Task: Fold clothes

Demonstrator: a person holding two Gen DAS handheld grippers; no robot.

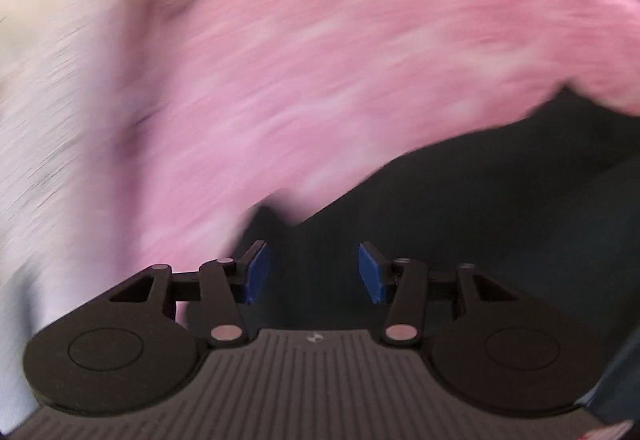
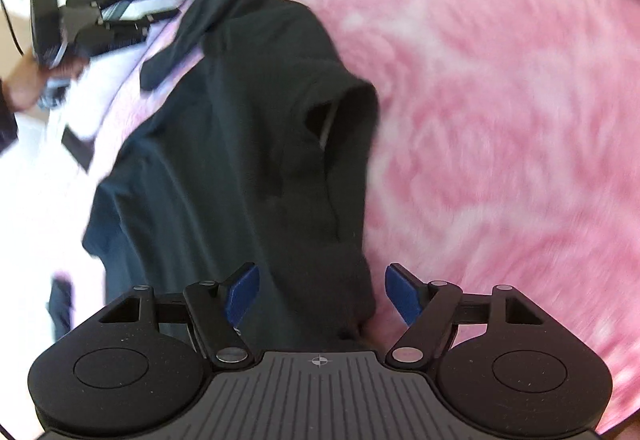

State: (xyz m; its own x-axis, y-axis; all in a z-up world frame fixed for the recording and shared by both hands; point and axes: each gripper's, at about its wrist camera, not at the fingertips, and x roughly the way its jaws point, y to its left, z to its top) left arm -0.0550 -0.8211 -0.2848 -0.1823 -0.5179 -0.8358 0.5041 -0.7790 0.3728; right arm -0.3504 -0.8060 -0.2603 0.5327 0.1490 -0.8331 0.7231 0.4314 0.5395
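The right gripper [image 2: 322, 294] points steeply down at a dark garment [image 2: 224, 144], its blue-padded jaws standing wide apart. A bunched fold of the dark cloth lies in the gap between them, but the pads do not press on it — nothing is clamped.

The garment, a dark T-shirt or something like it, lies spread on a fluffy pink blanket [image 2: 500, 120]. Its long axis runs away from the right gripper toward the upper left of the right wrist view, with a sleeve opening [image 2: 324, 116] facing up near the middle and a loose end near the far edge of the blanket.

The left gripper [image 1: 314, 272] hovers with its jaws partly apart and empty. Beneath and ahead of it is dark cloth, with the blanket [image 1: 320, 60] curving beyond. In the right wrist view the left gripper [image 2: 160, 4] sits well off at the upper left, held by a hand [image 2: 28, 80], just beyond the garment's far end, over a pale surface [image 2: 40, 180].

So each gripper sits at one end of the garment's length, and the right is the nearer to cloth — a fold along that axis looks the likely next move. Both views are motion-blurred, so fine creases cannot be made out.
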